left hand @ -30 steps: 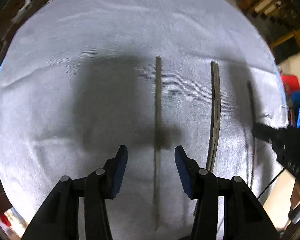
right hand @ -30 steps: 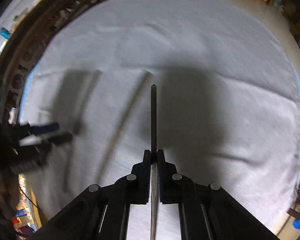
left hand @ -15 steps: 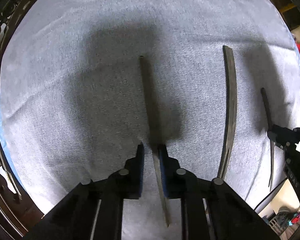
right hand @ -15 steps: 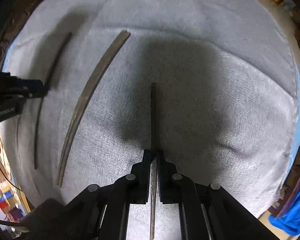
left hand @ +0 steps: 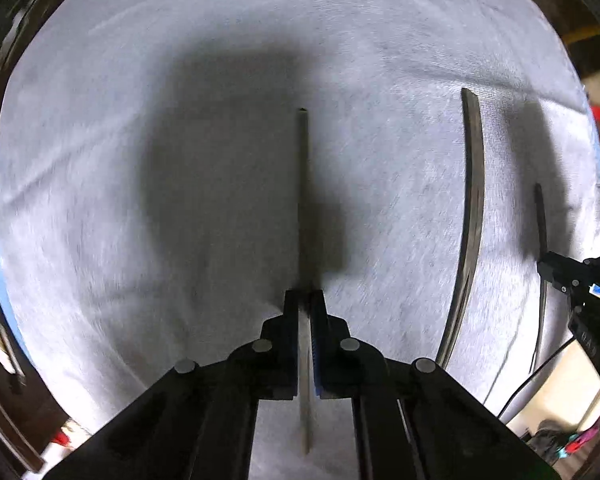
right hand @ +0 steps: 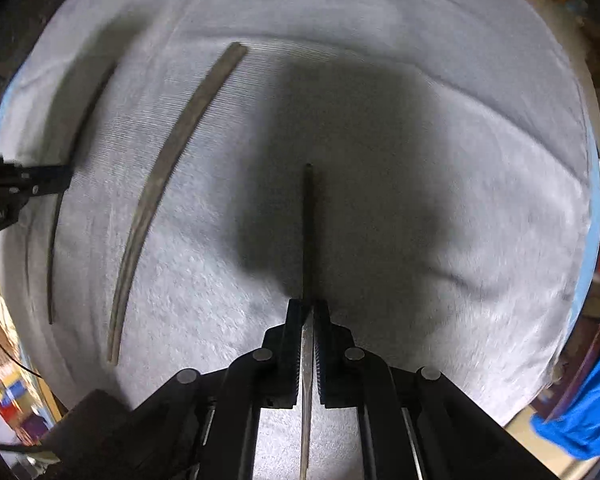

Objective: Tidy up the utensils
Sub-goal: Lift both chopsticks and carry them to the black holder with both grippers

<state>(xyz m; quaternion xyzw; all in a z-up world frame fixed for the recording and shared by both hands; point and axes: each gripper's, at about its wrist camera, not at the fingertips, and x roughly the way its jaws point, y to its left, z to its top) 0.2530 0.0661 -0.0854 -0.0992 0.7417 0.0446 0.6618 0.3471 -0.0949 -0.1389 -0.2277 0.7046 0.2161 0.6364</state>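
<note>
Grippers both clamp thin utensils over our grey cloth. We see left gripper pinching one thin rod; right gripper pinches another rod

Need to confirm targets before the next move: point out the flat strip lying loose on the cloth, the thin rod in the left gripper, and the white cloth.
flat strip (left hand: 474, 216), left wrist view, middle of its length.
thin rod (left hand: 303, 200), left wrist view, shaft ahead of the fingers.
white cloth (left hand: 100, 120), left wrist view, bare patch.

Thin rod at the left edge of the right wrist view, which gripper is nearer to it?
Left. The left gripper is shut on that thin rod. The right gripper is across the wide flat strip from it, gripping a second rod.
</note>
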